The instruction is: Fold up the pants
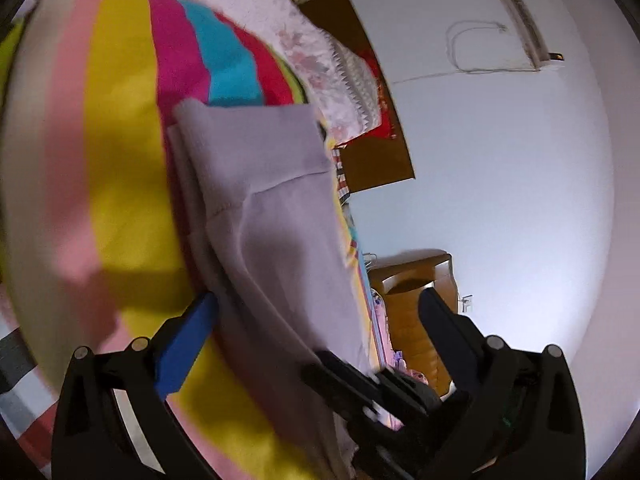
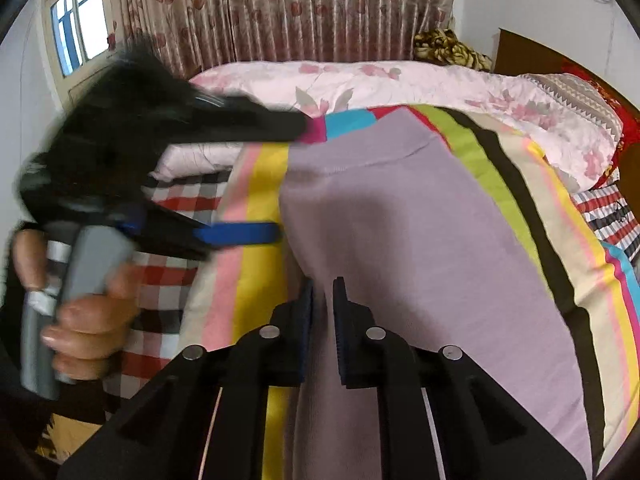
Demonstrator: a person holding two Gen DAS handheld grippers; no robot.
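One pair of soft lilac knit pants (image 2: 420,240) lay on a striped bedsheet (image 2: 256,208); the right gripper (image 2: 323,292) pinched a fold, the left gripper (image 1: 320,300) gaped wide.

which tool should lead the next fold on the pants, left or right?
Right, probably. The right tool is already pinched on the near edge of the pants, while the left tool stands open beside them, gripping nothing.

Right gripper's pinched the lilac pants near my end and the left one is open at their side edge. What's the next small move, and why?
Probably close the left gripper on the side edge of the pants. Its fingers stand wide apart with that edge between them, while the right gripper is shut on a ridge of the fabric. With both ends held, a fold can be lifted.
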